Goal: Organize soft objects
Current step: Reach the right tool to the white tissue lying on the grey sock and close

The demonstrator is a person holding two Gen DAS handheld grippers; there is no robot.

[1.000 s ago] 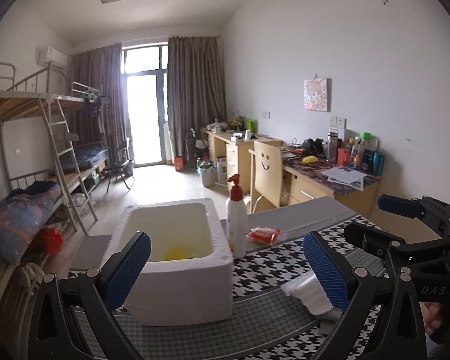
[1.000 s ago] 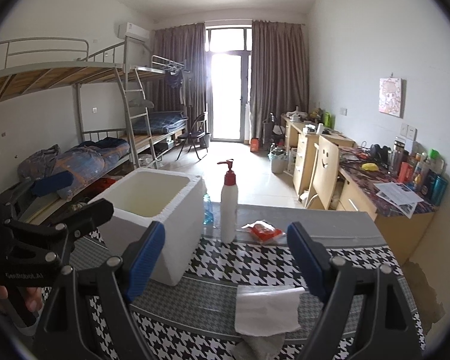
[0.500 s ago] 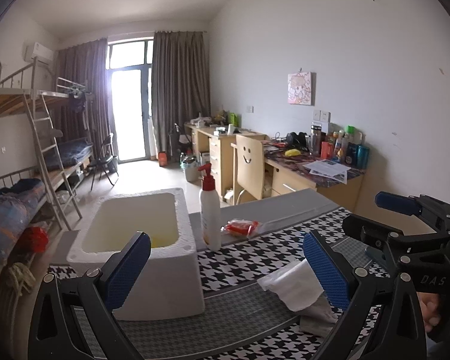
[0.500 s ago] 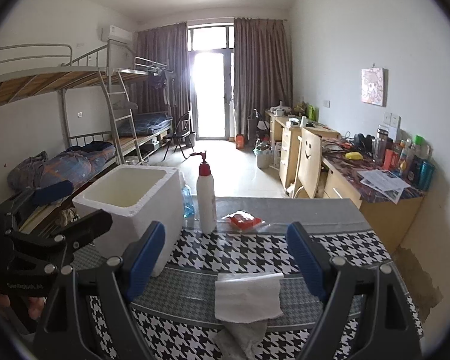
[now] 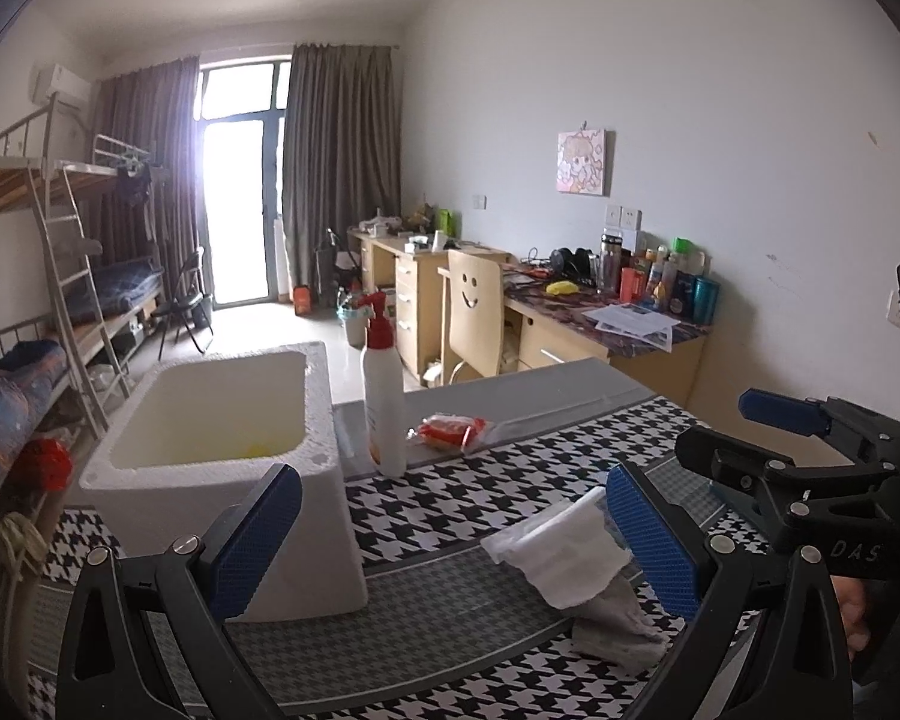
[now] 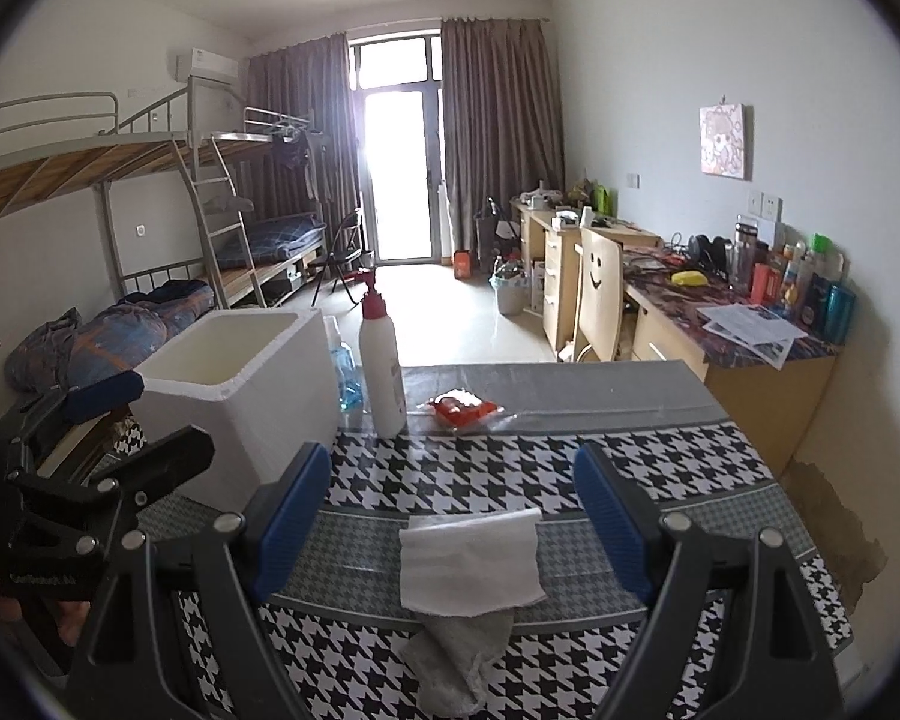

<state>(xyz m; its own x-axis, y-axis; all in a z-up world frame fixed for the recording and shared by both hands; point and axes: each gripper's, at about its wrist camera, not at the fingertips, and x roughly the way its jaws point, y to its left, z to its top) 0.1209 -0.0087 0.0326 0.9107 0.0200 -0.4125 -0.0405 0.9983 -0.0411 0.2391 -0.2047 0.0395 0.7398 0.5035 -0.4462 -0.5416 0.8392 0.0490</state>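
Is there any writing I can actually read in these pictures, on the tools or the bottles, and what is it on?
"DAS": white letters on the black body of the right gripper, cut off at the picture's edge.
Embossed lettering on the left gripper's body: too blurred to read.
Label on the pump bottle: too small to read.
Red packet: print unreadable.
Papers on the desk and the bottles beside them: too small.
Chair back: a smiley face, no words.
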